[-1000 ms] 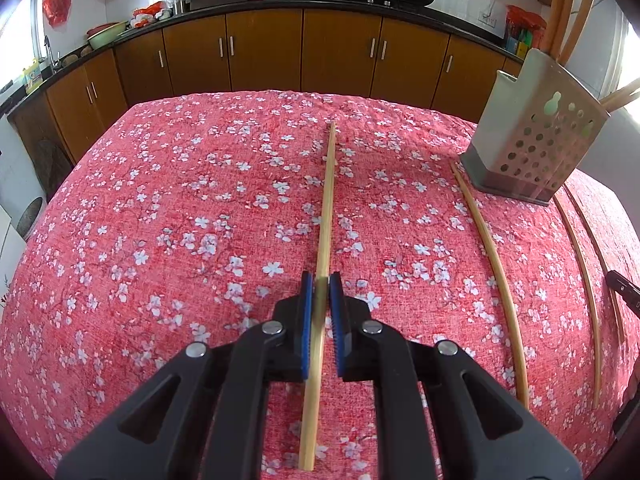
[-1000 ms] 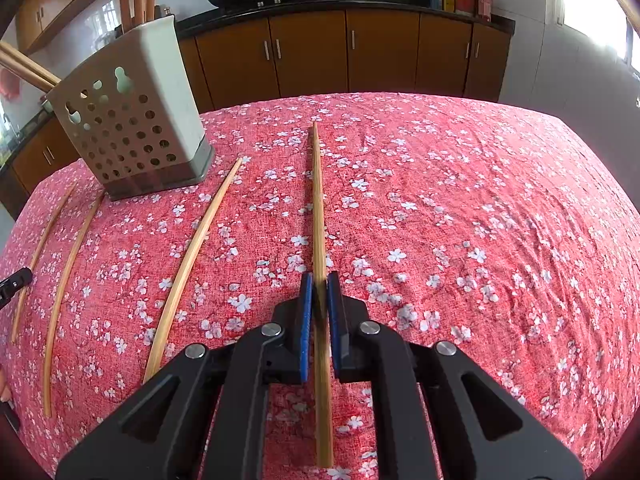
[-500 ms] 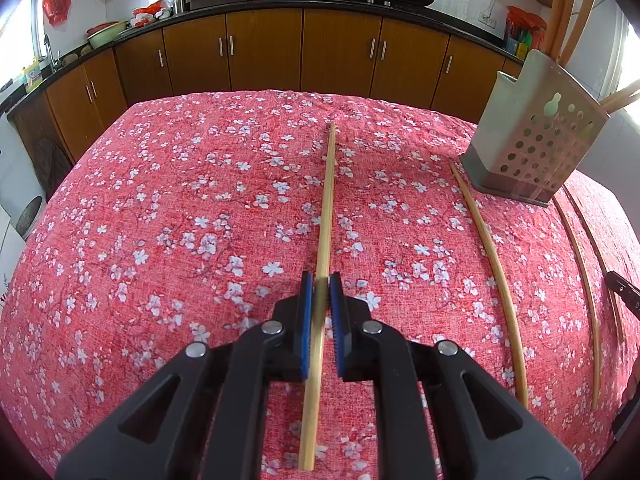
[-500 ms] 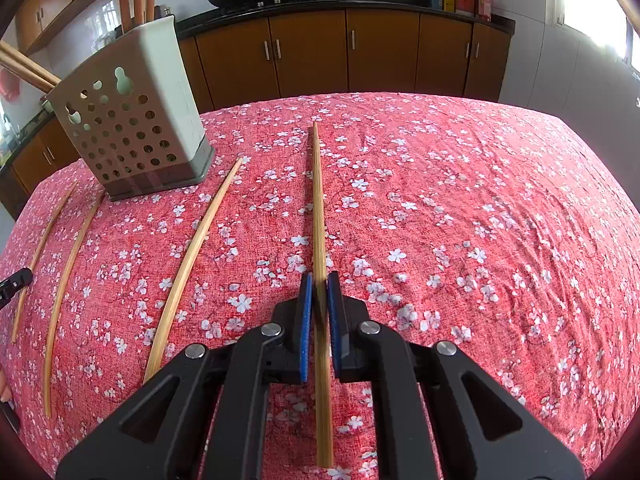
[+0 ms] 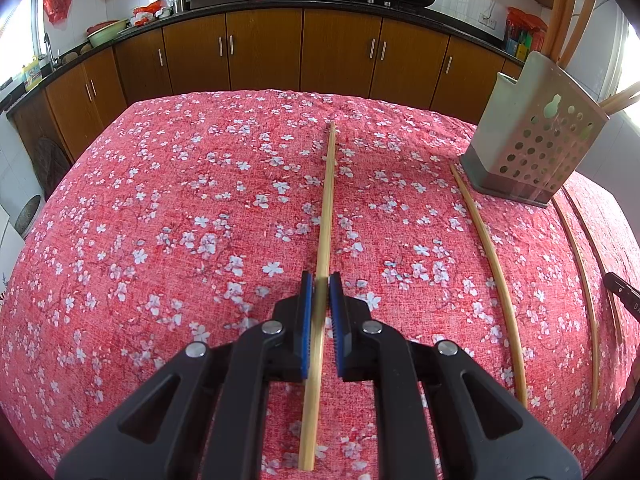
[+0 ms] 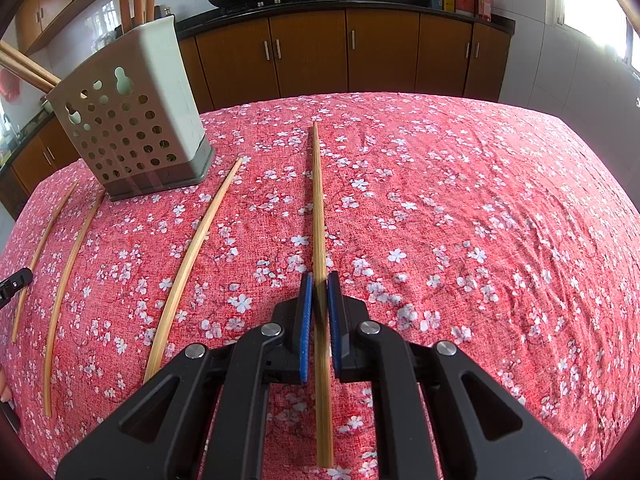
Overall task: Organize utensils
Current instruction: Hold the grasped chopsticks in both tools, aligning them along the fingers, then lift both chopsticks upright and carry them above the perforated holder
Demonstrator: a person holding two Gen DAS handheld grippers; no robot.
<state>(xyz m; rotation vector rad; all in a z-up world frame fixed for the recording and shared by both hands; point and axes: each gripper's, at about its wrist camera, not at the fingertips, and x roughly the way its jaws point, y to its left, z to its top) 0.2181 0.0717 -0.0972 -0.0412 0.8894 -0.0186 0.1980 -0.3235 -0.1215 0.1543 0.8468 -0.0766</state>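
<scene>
My left gripper point(image 5: 321, 286) is clamped on a bamboo chopstick point(image 5: 326, 216): both blue pads point(image 5: 306, 316) press its sides, and the stick runs straight ahead of me, its far tip over the flowered red tablecloth point(image 5: 180, 220) and its near end sticking out behind my fingers. To the right of it a second chopstick point(image 5: 490, 268) lies flat on the cloth, then two thinner ones point(image 5: 580, 268) further right, close together. The perforated grey utensil holder point(image 5: 536, 136) stands upright beyond them, with wooden handles rising from its top. Moving to my right gripper point(image 6: 317, 286), the holder point(image 6: 132, 120) sits at far left, with two loose sticks point(image 6: 66, 272) lying in front of it and another point(image 6: 192, 256) nearer me. My right fingers are pinched tight on their own chopstick point(image 6: 319, 208), which points forward over the cloth point(image 6: 480, 220), well apart from the holder.
</scene>
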